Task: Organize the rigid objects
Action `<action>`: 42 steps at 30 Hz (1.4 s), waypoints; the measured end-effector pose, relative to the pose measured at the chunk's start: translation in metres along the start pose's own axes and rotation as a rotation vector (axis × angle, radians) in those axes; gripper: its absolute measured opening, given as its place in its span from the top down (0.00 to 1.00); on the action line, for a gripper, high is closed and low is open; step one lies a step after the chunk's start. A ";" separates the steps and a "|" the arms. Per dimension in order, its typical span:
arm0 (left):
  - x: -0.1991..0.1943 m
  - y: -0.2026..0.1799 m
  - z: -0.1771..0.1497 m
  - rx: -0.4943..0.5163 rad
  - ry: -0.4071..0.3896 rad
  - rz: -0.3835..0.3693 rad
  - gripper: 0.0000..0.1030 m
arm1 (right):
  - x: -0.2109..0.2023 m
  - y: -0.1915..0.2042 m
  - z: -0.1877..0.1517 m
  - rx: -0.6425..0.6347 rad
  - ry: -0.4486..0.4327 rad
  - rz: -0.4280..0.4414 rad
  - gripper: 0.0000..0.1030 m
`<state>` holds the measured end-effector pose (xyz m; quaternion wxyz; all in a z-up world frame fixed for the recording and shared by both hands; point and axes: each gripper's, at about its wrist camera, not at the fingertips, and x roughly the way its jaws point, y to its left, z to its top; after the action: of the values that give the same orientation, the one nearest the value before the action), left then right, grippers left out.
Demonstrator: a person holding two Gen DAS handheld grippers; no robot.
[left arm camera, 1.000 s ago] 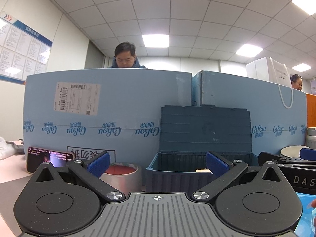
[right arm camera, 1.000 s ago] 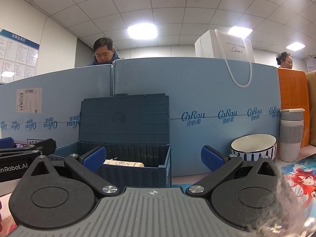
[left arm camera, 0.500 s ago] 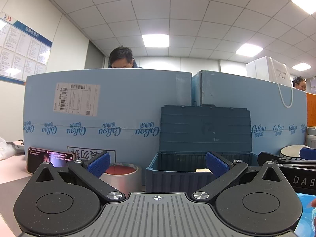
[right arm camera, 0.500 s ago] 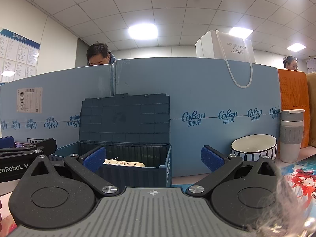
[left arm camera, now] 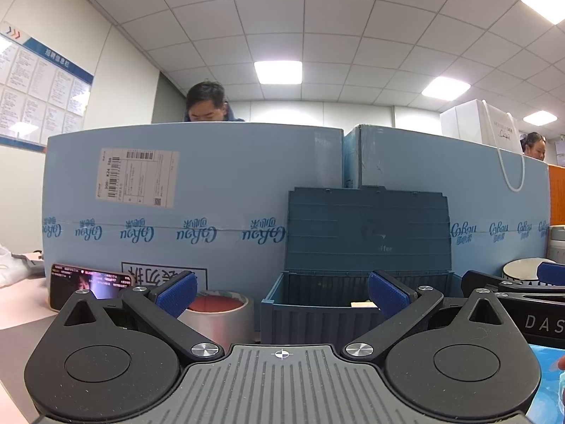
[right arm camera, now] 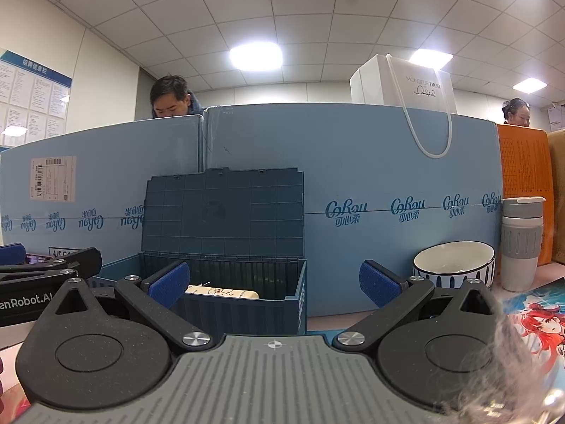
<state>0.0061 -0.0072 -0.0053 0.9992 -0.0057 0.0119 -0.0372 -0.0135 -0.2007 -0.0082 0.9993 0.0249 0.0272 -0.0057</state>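
The dark blue storage box [right arm camera: 226, 293] stands on the desk [right arm camera: 332, 321] against the light blue cardboard wall [right arm camera: 370, 176], its lid [right arm camera: 224, 212] propped upright against that wall so the inside stays open from above. A cream, printed item [right arm camera: 222, 293] already lies in it, which suggests the box is where the rigid things belong. Candidates wait around it: a roll of silver tape [left arm camera: 219, 312] just to its left, a striped white bowl [right arm camera: 453, 265] and a grey-banded tumbler [right arm camera: 521, 243] to its right, both near the wall.

Both claws are released and carry nothing. The left claw [left arm camera: 282, 291] faces the gap between tape and box; the right claw [right arm camera: 273, 282] faces the box's right corner. Held low and level side by side, they seem poised to choose a first item; the tape looks nearest for the left.
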 end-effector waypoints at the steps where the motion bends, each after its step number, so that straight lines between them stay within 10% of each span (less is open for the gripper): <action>1: 0.000 0.000 0.000 0.000 0.000 0.000 0.00 | 0.000 0.000 0.000 0.000 0.000 0.000 0.00; 42: 0.002 0.000 0.000 -0.001 0.011 0.020 0.00 | 0.000 0.000 0.000 -0.003 -0.002 0.001 0.00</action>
<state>0.0083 -0.0070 -0.0049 0.9995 -0.0057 0.0174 -0.0273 -0.0137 -0.2003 -0.0084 0.9994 0.0233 0.0263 -0.0050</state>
